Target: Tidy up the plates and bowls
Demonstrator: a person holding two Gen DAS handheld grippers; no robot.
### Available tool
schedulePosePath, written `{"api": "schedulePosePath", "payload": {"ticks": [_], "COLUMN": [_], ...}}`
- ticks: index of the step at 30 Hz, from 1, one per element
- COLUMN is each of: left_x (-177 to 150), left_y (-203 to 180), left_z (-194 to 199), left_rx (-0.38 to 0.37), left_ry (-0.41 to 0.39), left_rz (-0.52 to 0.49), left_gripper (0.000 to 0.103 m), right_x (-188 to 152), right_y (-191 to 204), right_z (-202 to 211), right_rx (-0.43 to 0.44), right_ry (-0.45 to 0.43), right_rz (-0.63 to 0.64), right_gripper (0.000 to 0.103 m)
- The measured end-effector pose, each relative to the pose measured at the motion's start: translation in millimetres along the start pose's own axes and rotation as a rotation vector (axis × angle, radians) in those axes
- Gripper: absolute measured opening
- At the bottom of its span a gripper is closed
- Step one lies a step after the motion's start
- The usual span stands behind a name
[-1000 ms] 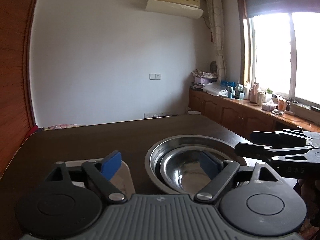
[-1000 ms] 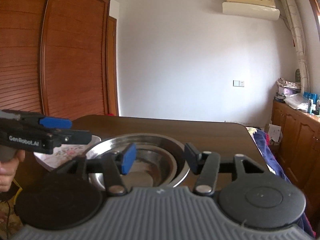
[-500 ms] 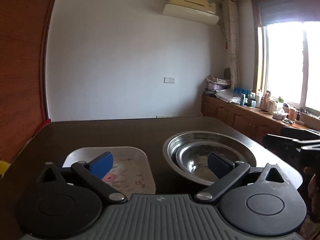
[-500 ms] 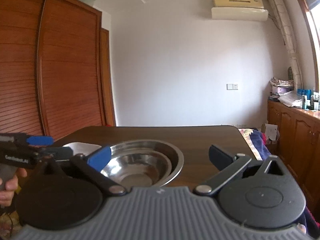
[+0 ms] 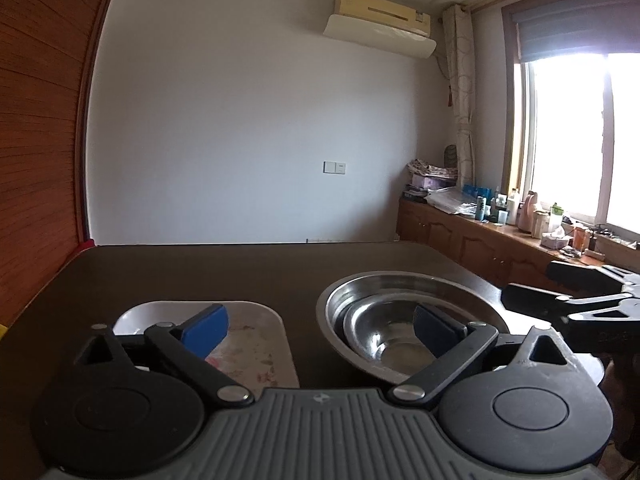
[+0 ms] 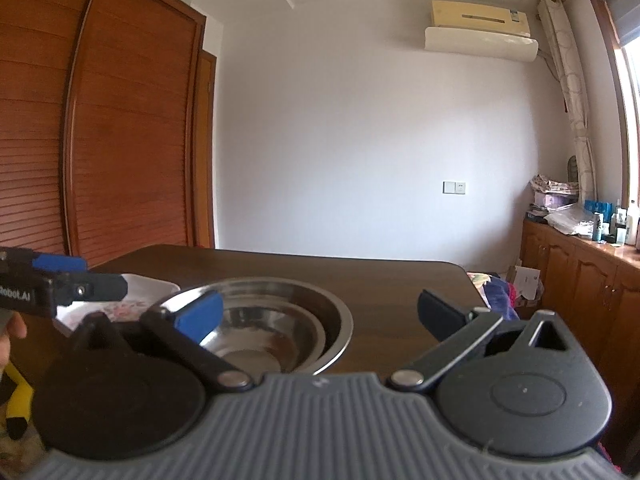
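Observation:
On the dark wooden table (image 5: pixel 200 268) a small steel bowl (image 5: pixel 384 336) sits nested inside a large steel bowl (image 5: pixel 400 280). Left of them lies a white plate with a flower print (image 5: pixel 248 328). My left gripper (image 5: pixel 320 326) is open, one pad over the plate and the other over the bowls, holding nothing. In the right wrist view the right gripper (image 6: pixel 320 316) hovers open and empty, its blue pad over the near rim of the large bowl (image 6: pixel 312 292). The small bowl (image 6: pixel 260 336) and the plate (image 6: pixel 132 304) show there too. Each gripper appears in the other's view: right gripper (image 5: pixel 532 282), left gripper (image 6: pixel 86 274).
A tall wooden wardrobe (image 6: pixel 100 140) stands at the left. Low wooden cabinets (image 5: pixel 460 236) with bottles and clutter run under the window on the right. The table's far half (image 6: pixel 320 268) is bare. A hand (image 6: pixel 12 328) holds the left gripper.
The right gripper's jaws have spread wide apart. Both views have drawn back and tipped up a little from the bowls, so more of the plate shows.

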State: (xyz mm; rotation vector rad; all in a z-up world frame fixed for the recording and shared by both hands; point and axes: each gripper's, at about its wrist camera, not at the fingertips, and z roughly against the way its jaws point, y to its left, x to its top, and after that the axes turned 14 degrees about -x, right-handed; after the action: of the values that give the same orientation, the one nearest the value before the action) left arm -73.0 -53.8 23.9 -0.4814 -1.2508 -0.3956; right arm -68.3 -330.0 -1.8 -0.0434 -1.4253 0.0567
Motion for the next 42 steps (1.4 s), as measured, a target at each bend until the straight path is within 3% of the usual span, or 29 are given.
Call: {"api": "schedulePosePath", "payload": {"ticks": [4, 8, 15, 23, 32, 35, 37, 42], "left_x": [2, 2, 0, -6, -8, -11, -10, -9], "left_y": [0, 1, 7, 8, 6, 10, 10, 12], "left_z": [-2, -8, -23, -31, -41, -40, -40, -39], "left_rx": [-0.004, -0.007, -0.01, -0.025, -0.052, -0.061, -0.058, -0.056], "left_ry": [0.001, 0.02, 0.06, 0.077, 0.088, 0.088, 0.089, 0.087], "left_rz": [-0.008, -0.007, 0.037, 0.073, 0.09, 0.107, 0.107, 0.118], "left_gripper": [0.1, 0.087, 0.064, 0.05, 0.05, 0.049, 0.049, 0.049], "right_x": [1, 0, -6, -16, -18, -18, -18, -18], "right_y": [0, -2, -5, -3, 0, 1, 2, -2], "right_z": [-6, -13, -26, -30, -36, -40, -40, -40], "right_rx": [0.001, -0.005, 0.017, 0.032, 0.054, 0.06, 0.072, 0.057], "right_ry": [0.018, 0.031, 0.097, 0.149, 0.181, 0.19, 0.197, 0.203], "right_rz": [-0.011, -0.011, -0.051, -0.074, -0.095, -0.1, -0.105, -0.147], "right_gripper": [0.103, 0.102, 0.082, 0.071, 0.061, 0.053, 0.041, 0.029]}}
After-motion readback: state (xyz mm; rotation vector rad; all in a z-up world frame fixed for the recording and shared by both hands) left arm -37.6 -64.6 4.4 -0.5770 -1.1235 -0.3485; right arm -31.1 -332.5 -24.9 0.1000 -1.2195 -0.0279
